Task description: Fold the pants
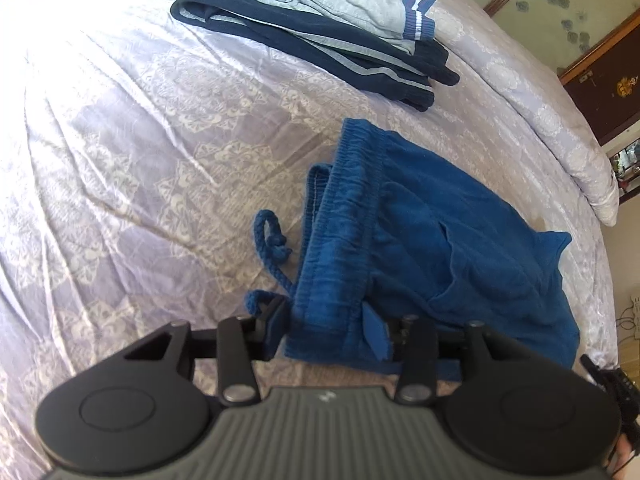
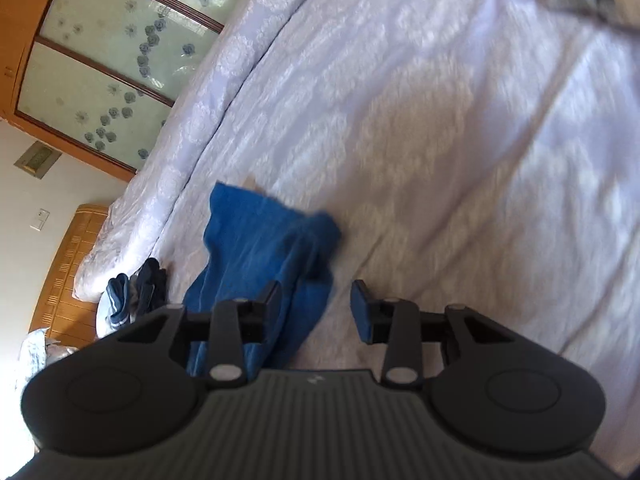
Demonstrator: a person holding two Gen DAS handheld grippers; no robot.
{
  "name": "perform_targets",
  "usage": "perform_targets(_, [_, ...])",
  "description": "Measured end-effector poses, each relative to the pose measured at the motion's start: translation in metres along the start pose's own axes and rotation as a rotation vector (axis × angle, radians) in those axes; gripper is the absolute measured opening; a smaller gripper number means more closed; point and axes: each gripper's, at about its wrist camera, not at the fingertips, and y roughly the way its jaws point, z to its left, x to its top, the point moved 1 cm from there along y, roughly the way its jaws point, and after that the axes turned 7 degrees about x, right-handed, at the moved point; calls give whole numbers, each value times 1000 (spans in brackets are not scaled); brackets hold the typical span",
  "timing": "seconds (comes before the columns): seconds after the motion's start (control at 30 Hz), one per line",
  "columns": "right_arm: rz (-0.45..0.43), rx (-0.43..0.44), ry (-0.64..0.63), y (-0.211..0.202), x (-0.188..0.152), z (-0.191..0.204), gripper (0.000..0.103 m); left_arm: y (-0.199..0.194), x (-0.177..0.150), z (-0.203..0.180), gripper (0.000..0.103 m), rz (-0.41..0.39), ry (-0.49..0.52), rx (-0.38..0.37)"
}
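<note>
Blue pants (image 1: 432,240) lie folded on the lilac bedspread (image 1: 120,160), waistband toward the left with a braided drawstring (image 1: 268,240) trailing out. My left gripper (image 1: 332,320) is open, its jaws wide apart on either side of the near waistband corner, which lies between them. In the right wrist view the same blue pants (image 2: 256,256) lie at lower left. My right gripper (image 2: 318,308) is open and empty; its left finger (image 2: 268,308) is over the blue cloth, its right finger (image 2: 364,316) over bare bedspread (image 2: 440,160).
A stack of folded dark navy and grey garments (image 1: 320,32) lies at the far side of the bed, also visible in the right wrist view (image 2: 136,292). A rolled quilt (image 1: 560,120) borders the bed's edge. A wooden wardrobe (image 2: 100,60) stands beyond.
</note>
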Motion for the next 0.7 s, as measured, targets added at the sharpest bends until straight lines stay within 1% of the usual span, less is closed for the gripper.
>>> perform_targets(0.03, [-9,-13,-13,4,-3,1,35,0,-1,0,41,-1,3,1])
perform_targets(0.1, [-28,-35,-30,12,-3,4,32,0,-1,-1,41,-1,6,4])
perform_targets(0.27, [-34,-68,-114,25,-4,16,34,1,-1,1,45,3,-6,-9])
perform_targets(0.3, [-33,-83,-149,28,-7,18,32,1,-1,0,45,2,-8,-6])
perform_targets(0.33, [-28,-103,-190,29,-9,22,9,1,-1,0,45,0,-6,-2])
perform_targets(0.37, [-2,-118,-229,33,-11,26,8,1,-1,-1,44,-3,0,4])
perform_targets(0.4, [-8,-131,-244,32,-13,29,7,1,-1,-3,42,-5,11,12])
perform_targets(0.43, [-47,-137,-263,26,-12,32,7,1,-2,-4,41,-7,20,21])
perform_targets(0.5, [-159,-131,-273,3,-6,36,7,1,-2,-6,37,-8,38,32])
perform_targets(0.53, [-191,-125,-259,-7,-2,34,7,2,-1,-7,37,-9,47,38])
perform_targets(0.57, [-205,-138,-260,-12,-1,30,7,2,-1,-9,37,-10,58,44])
perform_targets(0.6, [-199,-172,-273,-11,0,24,7,3,-1,-11,37,-11,72,52])
perform_targets(0.63, [-171,-216,-272,-5,-1,14,6,4,-1,-14,37,-13,85,61])
perform_targets(0.67, [-136,-246,-242,2,-1,-1,7,4,-2,-15,37,-15,94,69])
perform_targets(0.7, [-149,-216,-208,1,-3,-11,7,3,-2,-16,38,-16,100,73])
